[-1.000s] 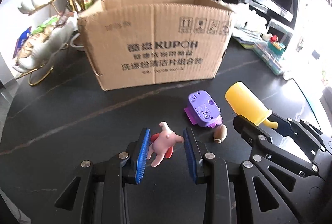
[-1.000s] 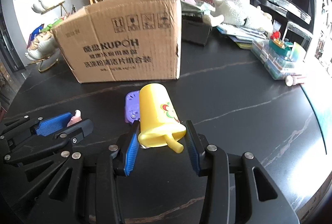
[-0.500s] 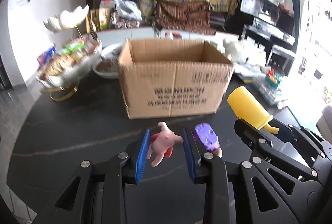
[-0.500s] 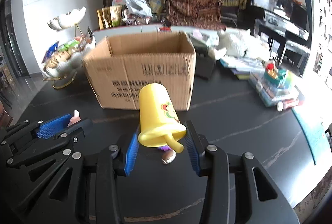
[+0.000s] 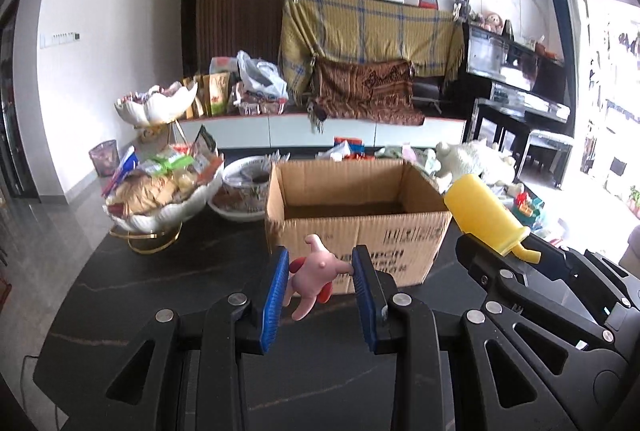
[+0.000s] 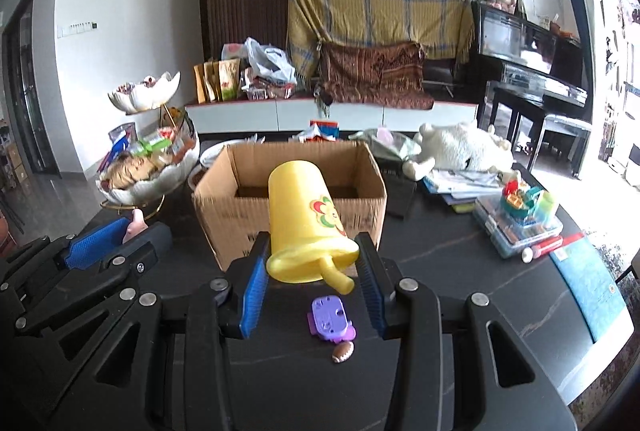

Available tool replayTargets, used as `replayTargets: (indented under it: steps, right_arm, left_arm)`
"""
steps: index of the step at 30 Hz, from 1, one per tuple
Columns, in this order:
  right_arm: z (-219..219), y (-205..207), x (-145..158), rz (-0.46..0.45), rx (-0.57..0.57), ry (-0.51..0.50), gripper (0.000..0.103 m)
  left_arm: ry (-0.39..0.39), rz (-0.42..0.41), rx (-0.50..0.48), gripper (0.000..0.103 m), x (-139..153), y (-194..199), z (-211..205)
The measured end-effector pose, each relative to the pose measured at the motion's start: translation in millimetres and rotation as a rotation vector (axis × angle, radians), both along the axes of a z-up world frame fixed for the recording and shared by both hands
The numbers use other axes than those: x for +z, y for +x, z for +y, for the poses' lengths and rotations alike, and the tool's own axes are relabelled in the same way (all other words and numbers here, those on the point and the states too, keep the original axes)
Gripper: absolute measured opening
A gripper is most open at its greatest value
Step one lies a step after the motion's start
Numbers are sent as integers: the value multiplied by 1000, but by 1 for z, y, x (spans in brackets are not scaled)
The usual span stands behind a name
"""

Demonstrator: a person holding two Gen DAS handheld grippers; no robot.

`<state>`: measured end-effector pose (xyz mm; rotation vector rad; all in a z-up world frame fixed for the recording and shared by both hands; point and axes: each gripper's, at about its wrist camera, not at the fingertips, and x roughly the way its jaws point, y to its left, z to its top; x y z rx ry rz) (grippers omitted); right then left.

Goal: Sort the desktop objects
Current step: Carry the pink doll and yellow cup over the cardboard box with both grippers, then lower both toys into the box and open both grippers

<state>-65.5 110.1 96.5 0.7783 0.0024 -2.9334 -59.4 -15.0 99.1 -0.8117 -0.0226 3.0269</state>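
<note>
My left gripper [image 5: 320, 283] is shut on a small pink starfish figure [image 5: 314, 277], held in the air in front of the open cardboard box [image 5: 356, 227]. To its right, my right gripper [image 6: 314, 281] is shut on the rim of a yellow plastic cup [image 6: 306, 221] with a flower print, its handle pointing toward the camera. The cup [image 5: 482, 215] also shows at the right of the left wrist view. Both toys hang above the black table, near the box's front wall. A purple toy [image 6: 330, 319] and a tiny brown football [image 6: 343, 352] lie on the table below the cup.
A white tiered dish of snacks [image 5: 160, 191] and a bowl [image 5: 244, 191] stand left of the box. A plush toy [image 6: 460, 147], papers and a clear case of small items [image 6: 520, 223] sit at the right. A blue booklet [image 6: 592, 287] lies near the table's right edge.
Both grippers have risen well above the table with their toys, and the view has tilted up so the box's open top now shows. The purple toy and football stayed on the table.
</note>
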Motion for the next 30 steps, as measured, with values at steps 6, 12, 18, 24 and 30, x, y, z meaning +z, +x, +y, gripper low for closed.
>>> replayTargets:
  steps: [6,12,18,24,30]
  right_arm:
    - [-4,-1,17,57,1,1,39]
    - [-6,-10,26,79,13,-2,39]
    - [-7,-24,31,89,25,-1,39]
    - [-4,-50,28,68,32,0,39]
    - [1,-85,24,39,43,-11,39]
  left_arm:
    - [1,57,1,28,16,-1,-4]
    - [-18,86,-3,28,25,-10,-4]
    - [-3,74,-12,28,24,-28,-5]
    - [-14,66,-11,28,22,-57,-1]
    - [0,53,-10,28,18,-89,0]
